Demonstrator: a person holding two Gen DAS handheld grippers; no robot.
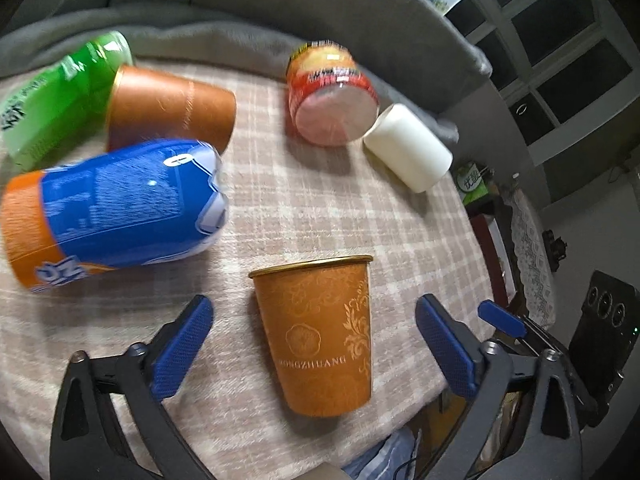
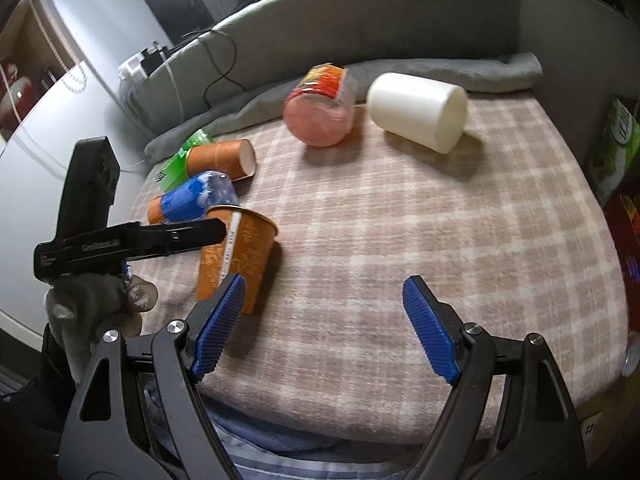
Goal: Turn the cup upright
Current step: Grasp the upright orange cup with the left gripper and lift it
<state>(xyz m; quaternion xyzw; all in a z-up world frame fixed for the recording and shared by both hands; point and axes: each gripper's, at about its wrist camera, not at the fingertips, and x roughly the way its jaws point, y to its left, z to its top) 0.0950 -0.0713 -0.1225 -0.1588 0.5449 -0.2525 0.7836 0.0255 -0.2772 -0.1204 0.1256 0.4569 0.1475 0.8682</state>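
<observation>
An orange paper cup (image 1: 320,334) with gold floral print is being shown upright, rim uppermost, on a plaid-covered cushion (image 1: 304,200), close to the near edge. In the left wrist view the left gripper (image 1: 314,344) is being held with its jaws spread wide, one blue pad (image 1: 182,354) on each side of the cup and neither touching it. In the right wrist view the same cup (image 2: 240,256) is being seen at the left, partly crossed by the black body of the left gripper (image 2: 132,240), which is being carried by a gloved hand (image 2: 92,304). The right gripper (image 2: 320,328) is also being held wide open over bare plaid fabric, nothing lying between its fingers (image 2: 430,332); its left pad is being seen just in front of the cup's base.

Further back, five items are being shown lying on their sides: a second orange paper cup (image 1: 172,110), a green bottle (image 1: 60,96) touching it at the far left, a blue-and-orange labelled bottle (image 1: 116,212) just in front of that cup, a red-labelled clear jar (image 1: 332,96), and a white cup (image 1: 408,148) just beside the jar. A grey blanket (image 2: 440,68) is being seen bunched along the cushion's rear edge, with a grey sofa back (image 2: 360,12) behind it.
</observation>
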